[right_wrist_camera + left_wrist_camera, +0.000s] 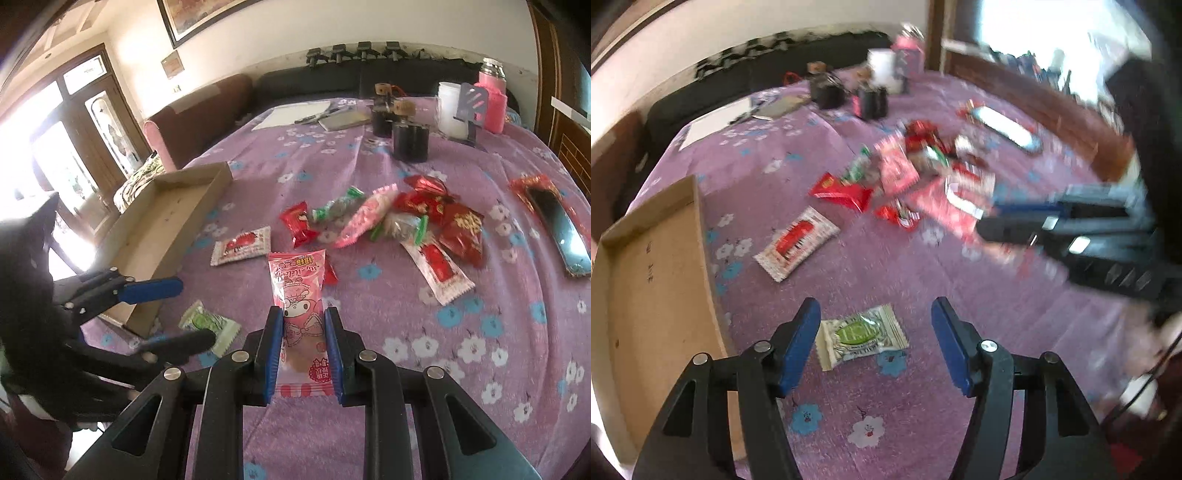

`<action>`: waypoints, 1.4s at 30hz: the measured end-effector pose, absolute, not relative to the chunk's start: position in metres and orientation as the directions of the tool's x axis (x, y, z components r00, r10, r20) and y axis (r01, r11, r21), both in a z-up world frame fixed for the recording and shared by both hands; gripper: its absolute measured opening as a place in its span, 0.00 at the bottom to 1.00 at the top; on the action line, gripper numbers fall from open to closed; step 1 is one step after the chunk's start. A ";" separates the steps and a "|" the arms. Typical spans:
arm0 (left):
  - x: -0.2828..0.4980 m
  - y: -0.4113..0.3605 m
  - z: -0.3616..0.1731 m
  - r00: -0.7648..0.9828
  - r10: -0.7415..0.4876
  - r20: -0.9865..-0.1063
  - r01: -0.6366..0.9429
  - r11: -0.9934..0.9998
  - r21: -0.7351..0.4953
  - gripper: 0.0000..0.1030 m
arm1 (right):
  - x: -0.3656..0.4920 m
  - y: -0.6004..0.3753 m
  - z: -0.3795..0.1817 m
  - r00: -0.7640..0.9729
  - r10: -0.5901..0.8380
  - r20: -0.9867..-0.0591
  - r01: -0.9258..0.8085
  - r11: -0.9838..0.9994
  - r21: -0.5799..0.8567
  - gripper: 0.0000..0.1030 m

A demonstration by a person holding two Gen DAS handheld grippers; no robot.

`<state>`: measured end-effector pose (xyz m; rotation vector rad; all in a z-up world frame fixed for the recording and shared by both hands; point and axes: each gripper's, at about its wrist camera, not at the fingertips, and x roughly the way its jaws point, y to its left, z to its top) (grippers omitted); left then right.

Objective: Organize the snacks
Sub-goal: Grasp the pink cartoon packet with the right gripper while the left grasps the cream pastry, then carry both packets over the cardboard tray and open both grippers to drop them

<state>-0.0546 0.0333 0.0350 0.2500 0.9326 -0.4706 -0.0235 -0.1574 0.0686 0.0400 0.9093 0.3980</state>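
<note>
My left gripper (875,317) hangs open over the purple flowered cloth, next to the empty cardboard box (653,295). A green and white snack packet (860,336) lies flat on the cloth between its blue fingers, untouched by them. The right wrist view shows that gripper (184,314) at the left, over the same green packet (207,323). My right gripper (303,312) is shut on a long pink snack packet (297,280), held above the cloth. A white and red packet (240,245) lies near the box (162,229). Beyond it sits a loose pile of red, green and pink snacks (406,218).
A phone (561,229) lies at the right on the cloth. At the far side stand black cylinders (410,142), a white cup (448,110), a pink bottle (491,99) and papers (295,110). A dark sofa runs behind the table.
</note>
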 end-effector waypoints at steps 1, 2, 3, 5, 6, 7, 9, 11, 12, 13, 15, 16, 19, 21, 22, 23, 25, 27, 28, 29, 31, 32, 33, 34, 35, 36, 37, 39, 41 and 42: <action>-0.052 0.030 0.029 0.488 -0.269 -0.831 0.502 0.865 0.015 0.60 | -0.025 -0.160 0.069 0.549 0.350 -0.759 -0.316 0.928 0.200 0.23; -0.049 0.029 0.023 0.474 -0.254 -0.843 0.501 0.865 0.021 0.60 | -0.026 -0.163 0.069 0.551 0.350 -0.758 -0.312 0.928 0.202 0.23; -0.045 0.029 0.017 0.460 -0.238 -0.856 0.494 0.869 0.024 0.60 | -0.027 -0.166 0.070 0.552 0.352 -0.756 -0.308 0.928 0.207 0.23; -0.041 0.031 0.008 0.445 -0.229 -0.866 0.482 0.876 0.016 0.64 | -0.029 -0.171 0.070 0.556 0.358 -0.751 -0.301 0.928 0.220 0.23; -0.041 0.033 0.007 0.443 -0.242 -0.863 0.480 0.877 0.001 0.64 | -0.030 -0.173 0.070 0.556 0.360 -0.749 -0.299 0.928 0.224 0.23; -0.041 0.035 0.007 0.444 -0.247 -0.861 0.476 0.880 -0.007 0.61 | -0.031 -0.174 0.069 0.557 0.363 -0.747 -0.297 0.927 0.229 0.23; -0.044 0.038 0.010 0.453 -0.245 -0.857 0.459 0.888 -0.012 0.34 | -0.031 -0.176 0.068 0.556 0.369 -0.745 -0.296 0.925 0.238 0.23; -0.041 0.045 0.014 0.446 -0.258 -0.857 0.434 0.900 -0.045 0.18 | -0.032 -0.177 0.068 0.556 0.374 -0.742 -0.295 0.924 0.245 0.23; -0.041 0.047 0.015 0.447 -0.264 -0.854 0.424 0.904 -0.058 0.18 | -0.032 -0.177 0.067 0.556 0.377 -0.740 -0.294 0.923 0.249 0.23; -0.042 0.048 0.016 0.450 -0.264 -0.853 0.415 0.908 -0.062 0.18 | -0.032 -0.178 0.067 0.556 0.381 -0.739 -0.295 0.922 0.253 0.23; -0.043 0.051 0.018 0.458 -0.271 -0.847 0.396 0.915 -0.079 0.18 | -0.033 -0.178 0.067 0.555 0.385 -0.737 -0.297 0.920 0.257 0.23; -0.046 0.051 0.020 0.461 -0.283 -0.841 0.393 0.915 -0.092 0.18 | -0.033 -0.177 0.067 0.555 0.386 -0.737 -0.297 0.919 0.258 0.23; -0.054 0.055 0.038 0.477 -0.330 -0.814 0.398 0.908 -0.134 0.18 | -0.035 -0.174 0.068 0.556 0.387 -0.736 -0.305 0.918 0.252 0.23; -0.059 0.059 0.052 0.485 -0.367 -0.794 0.406 0.898 -0.167 0.18 | -0.035 -0.171 0.070 0.556 0.390 -0.734 -0.313 0.916 0.249 0.23; -0.059 0.063 0.059 0.487 -0.386 -0.783 0.405 0.895 -0.189 0.18 | -0.034 -0.169 0.071 0.556 0.394 -0.732 -0.319 0.914 0.249 0.23; -0.057 0.070 0.067 0.489 -0.407 -0.771 0.398 0.891 -0.218 0.18 | -0.033 -0.166 0.073 0.554 0.399 -0.730 -0.326 0.912 0.250 0.23; -0.052 0.084 0.078 0.496 -0.428 -0.755 0.373 0.891 -0.260 0.18 | -0.029 -0.158 0.076 0.547 0.412 -0.728 -0.342 0.905 0.255 0.22; -0.042 0.104 0.087 0.511 -0.436 -0.741 0.328 0.895 -0.301 0.18 | -0.022 -0.147 0.080 0.532 0.434 -0.727 -0.364 0.893 0.266 0.22; -0.034 0.119 0.092 0.527 -0.420 -0.739 0.292 0.906 -0.307 0.18 | -0.018 -0.138 0.083 0.525 0.447 -0.724 -0.380 0.884 0.271 0.22; -0.028 0.130 0.096 0.546 -0.391 -0.741 0.260 0.920 -0.294 0.18 | -0.012 -0.127 0.087 0.517 0.462 -0.720 -0.399 0.875 0.275 0.22; -0.015 0.150 0.100 0.575 -0.334 -0.747 0.209 0.943 -0.260 0.18 | -0.001 -0.108 0.094 0.501 0.489 -0.713 -0.429 0.857 0.286 0.22; -0.002 0.166 0.102 0.583 -0.306 -0.753 0.169 0.952 -0.256 0.18 | 0.007 -0.094 0.099 0.489 0.509 -0.708 -0.448 0.843 0.297 0.22; 0.004 0.175 0.101 0.584 -0.299 -0.755 0.149 0.954 -0.262 0.18 | 0.014 -0.082 0.102 0.481 0.524 -0.703 -0.462 0.833 0.305 0.22; 0.014 0.187 0.100 0.583 -0.291 -0.759 0.122 0.954 -0.273 0.18 | 0.021 -0.071 0.105 0.473 0.537 -0.699 -0.475 0.823 0.312 0.22; 0.025 0.199 0.098 0.581 -0.282 -0.763 0.092 0.955 -0.283 0.18 | 0.032 -0.055 0.108 0.461 0.552 -0.695 -0.488 0.812 0.320 0.22; 0.034 0.210 0.095 0.579 -0.274 -0.768 0.069 0.955 -0.289 0.18 | 0.041 -0.042 0.108 0.450 0.562 -0.694 -0.498 0.803 0.327 0.22; 0.046 0.219 0.090 0.576 -0.264 -0.774 0.046 0.955 -0.292 0.18 | 0.050 -0.029 0.108 0.438 0.570 -0.695 -0.505 0.796 0.334 0.22; 0.065 0.236 0.078 0.568 -0.243 -0.786 -0.003 0.955 -0.298 0.18 | 0.070 -0.004 0.106 0.423 0.573 -0.702 -0.510 0.791 0.337 0.22; 0.085 0.252 0.063 0.557 -0.241 -0.795 -0.055 0.944 -0.325 0.18 | 0.093 0.022 0.098 0.411 0.565 -0.715 -0.510 0.793 0.333 0.22; 0.088 0.255 0.059 0.557 -0.231 -0.798 -0.074 0.943 -0.324 0.18 | 0.102 0.030 0.094 0.407 0.560 -0.722 -0.509 0.795 0.330 0.22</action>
